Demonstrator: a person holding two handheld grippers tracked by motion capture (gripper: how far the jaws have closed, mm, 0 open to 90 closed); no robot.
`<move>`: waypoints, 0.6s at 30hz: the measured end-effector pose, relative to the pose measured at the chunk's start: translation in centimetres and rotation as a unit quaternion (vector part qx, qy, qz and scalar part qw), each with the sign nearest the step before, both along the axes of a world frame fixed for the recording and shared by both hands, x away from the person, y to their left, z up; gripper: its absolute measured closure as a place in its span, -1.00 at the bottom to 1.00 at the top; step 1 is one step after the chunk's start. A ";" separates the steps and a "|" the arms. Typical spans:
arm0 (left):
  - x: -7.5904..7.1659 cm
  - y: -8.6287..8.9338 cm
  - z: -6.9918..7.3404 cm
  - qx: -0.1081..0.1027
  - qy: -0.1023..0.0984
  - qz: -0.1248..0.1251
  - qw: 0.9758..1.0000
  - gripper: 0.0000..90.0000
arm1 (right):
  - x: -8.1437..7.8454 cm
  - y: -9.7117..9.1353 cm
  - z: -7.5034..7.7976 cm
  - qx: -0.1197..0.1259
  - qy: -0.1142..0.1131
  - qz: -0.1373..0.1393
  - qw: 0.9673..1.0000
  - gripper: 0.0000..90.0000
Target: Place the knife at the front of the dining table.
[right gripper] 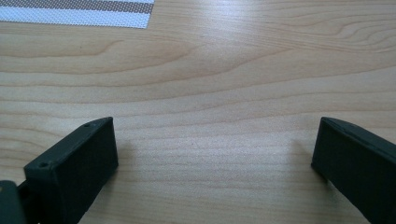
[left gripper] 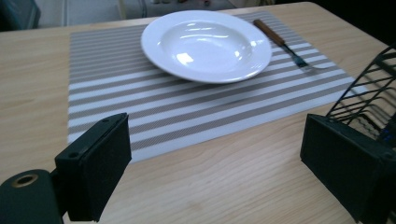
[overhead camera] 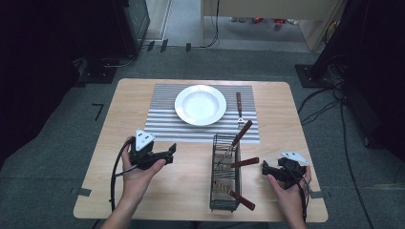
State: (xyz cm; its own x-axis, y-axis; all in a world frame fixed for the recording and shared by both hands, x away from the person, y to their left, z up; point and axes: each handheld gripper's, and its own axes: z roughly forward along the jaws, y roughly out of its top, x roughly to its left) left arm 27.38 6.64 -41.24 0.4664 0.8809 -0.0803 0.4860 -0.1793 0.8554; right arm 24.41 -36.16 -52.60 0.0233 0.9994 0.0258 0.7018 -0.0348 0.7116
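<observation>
A white deep plate sits on a grey striped placemat. A wooden-handled fork lies on the mat to the plate's right. A black wire cutlery basket stands near the front edge with three wooden-handled utensils in it. My left gripper is open over bare wood left of the basket, holding nothing. To the basket's right, low over the tabletop, is my right gripper, open and empty too.
The wooden table stands on grey carpet. Cables run across the floor at the right. Dark equipment stands beyond the far left corner.
</observation>
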 end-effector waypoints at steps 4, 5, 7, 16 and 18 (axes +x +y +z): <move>0.4 -1.7 0.9 -0.008 -0.007 -0.018 1.000 -0.80 | 0.0 0.0 0.0 0.000 0.000 0.000 1.000 -1.00; 0.5 -2.2 1.2 -0.007 -0.009 -0.022 1.000 -0.80 | 0.0 0.0 0.0 0.000 0.000 0.000 1.000 -1.00; 0.7 -3.0 1.5 -0.012 -0.012 -0.031 0.999 -0.80 | 0.0 0.0 0.0 0.000 0.000 0.000 1.000 -1.00; 1.7 -6.2 2.3 -0.016 -0.015 -0.062 0.998 -0.67 | 0.0 0.0 0.0 0.000 -0.001 0.001 1.000 -1.00; 2.0 -6.9 2.5 -0.018 -0.010 -0.080 0.997 -0.65 | 0.0 0.0 0.0 -0.001 -0.001 0.002 1.000 -1.00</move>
